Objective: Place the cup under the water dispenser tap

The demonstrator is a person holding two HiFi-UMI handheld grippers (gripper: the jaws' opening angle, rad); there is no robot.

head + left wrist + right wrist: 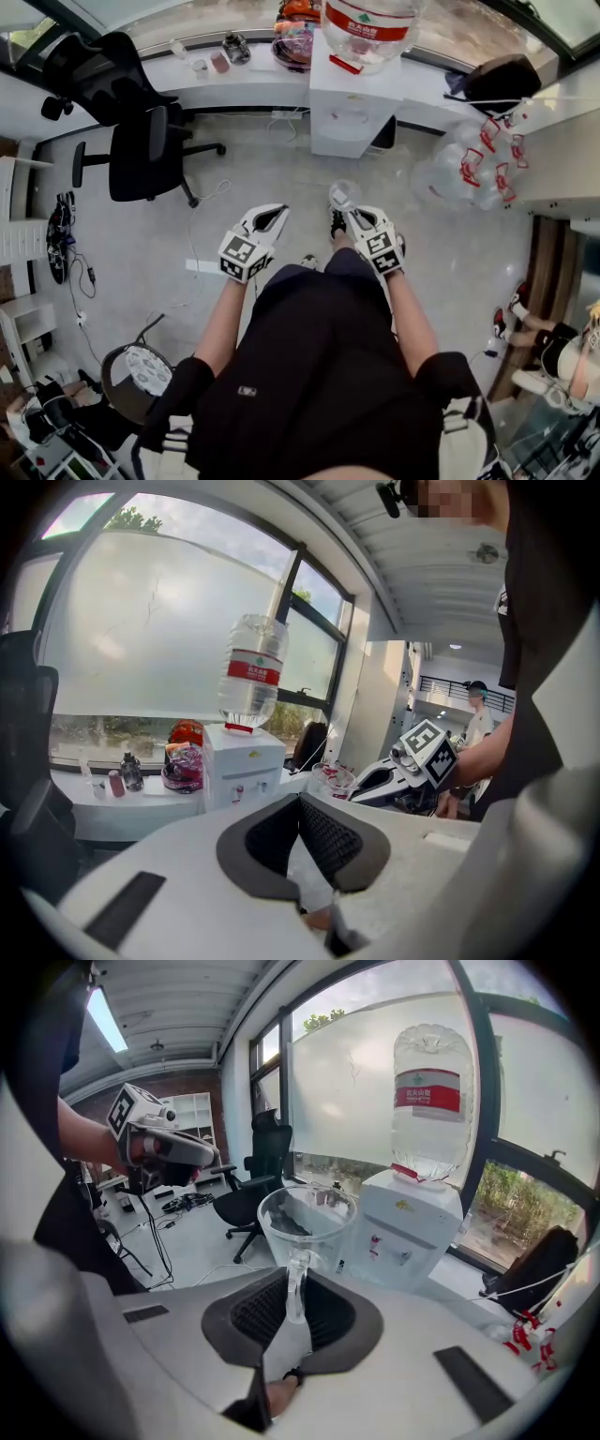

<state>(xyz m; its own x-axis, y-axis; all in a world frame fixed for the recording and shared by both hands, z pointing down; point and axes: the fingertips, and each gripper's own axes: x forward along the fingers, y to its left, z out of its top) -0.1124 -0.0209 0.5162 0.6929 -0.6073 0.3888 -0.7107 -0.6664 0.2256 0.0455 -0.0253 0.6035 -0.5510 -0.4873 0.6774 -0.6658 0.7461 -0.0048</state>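
Note:
A clear cup [344,194] with a handle hangs over the floor in front of the person, and my right gripper [352,215] is shut on its handle. In the right gripper view the cup [307,1222] stands upright just past the jaws, its handle pinched at my right gripper [292,1283]. Farther ahead, against the window counter, stands the white water dispenser [347,112] [405,1232], with an upturned bottle [367,28] on top and two small taps [389,1251] on its front. My left gripper [272,216] [300,803] is level with the right one, shut and empty.
A black office chair [141,150] stands to the left on the floor. Several empty water bottles [469,164] lie to the right of the dispenser, with a black bag [506,80] behind them. The counter [187,75] carries small bottles and bags. Cables trail across the floor [192,272].

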